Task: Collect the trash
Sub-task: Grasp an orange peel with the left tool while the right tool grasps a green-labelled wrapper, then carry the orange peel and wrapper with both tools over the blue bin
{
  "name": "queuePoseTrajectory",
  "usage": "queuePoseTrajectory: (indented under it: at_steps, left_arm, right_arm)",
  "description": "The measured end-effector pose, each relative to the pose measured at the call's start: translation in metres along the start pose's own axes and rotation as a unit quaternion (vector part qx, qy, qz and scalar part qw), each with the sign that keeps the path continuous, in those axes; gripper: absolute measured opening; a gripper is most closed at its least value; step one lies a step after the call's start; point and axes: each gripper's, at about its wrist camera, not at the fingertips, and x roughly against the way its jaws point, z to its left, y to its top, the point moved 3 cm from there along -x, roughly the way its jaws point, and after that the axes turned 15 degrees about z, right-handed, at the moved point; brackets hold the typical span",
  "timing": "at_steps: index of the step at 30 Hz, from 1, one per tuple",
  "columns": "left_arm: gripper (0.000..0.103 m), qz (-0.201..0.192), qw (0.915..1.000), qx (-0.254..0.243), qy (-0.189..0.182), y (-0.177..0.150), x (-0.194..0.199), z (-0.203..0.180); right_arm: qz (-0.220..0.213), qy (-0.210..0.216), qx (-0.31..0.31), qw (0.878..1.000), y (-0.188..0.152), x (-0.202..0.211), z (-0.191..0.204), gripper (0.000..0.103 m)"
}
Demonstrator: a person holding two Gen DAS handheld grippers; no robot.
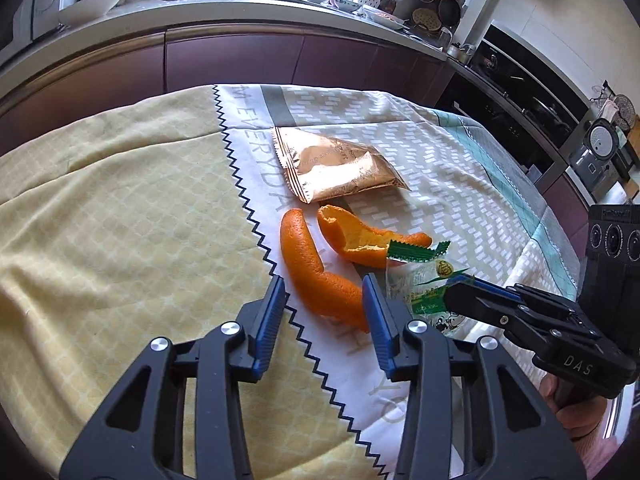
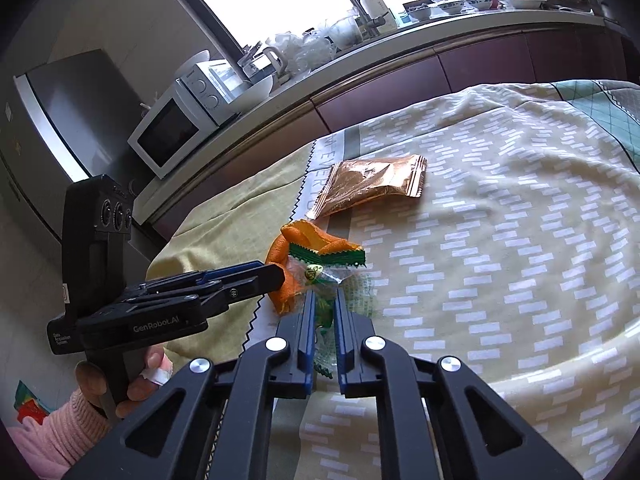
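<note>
Wrappers like this clear green-printed wrapper (image 2: 320,276) tear easily, and we've got the right gripper (image 2: 322,300) pinched shut on it beside the orange peel (image 1: 316,268) on the tablecloth (image 1: 120,200). Left gripper (image 1: 325,292) hangs half open around the peel's end, not gripping; closing now might snag plastic too.

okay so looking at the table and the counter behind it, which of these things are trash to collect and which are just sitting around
Trash to collect:
clear green-edged wrapper, pinched in the right gripper
orange peels
copper foil packet

Just lying about:
patterned tablecloth
microwave
white bowl
soap bottle
</note>
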Motion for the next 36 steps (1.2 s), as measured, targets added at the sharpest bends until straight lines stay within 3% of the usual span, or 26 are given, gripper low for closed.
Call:
queuePoseTrajectory:
  at_steps: [8, 19, 29, 36]
  left_arm:
    - [0.031, 0.014, 0.9995, 0.014, -0.025, 0.001, -0.002, 0.003]
    - [0.022, 0.008, 0.9994, 0.026, -0.022, -0.013, 0.008, 0.01]
    - [0.022, -0.043, 0.9977, 0.052, -0.012, -0.05, 0.062, 0.031]
    - [0.022, -0.08, 0.9935, 0.08, 0.001, -0.094, 0.109, 0.058]
  right_arm:
    - [-0.007, 0.011, 0.002, 1.0, -0.002, 0.007, -0.002, 0.002]
    - [-0.022, 0.024, 0.013, 0.999, -0.005, 0.021, 0.008, 0.002]
    - [-0.022, 0.045, 0.037, 0.998, -0.001, 0.018, 0.034, 0.002]
    - [-0.009, 0.072, 0.068, 0.995, 0.004, 0.002, 0.068, 0.002]
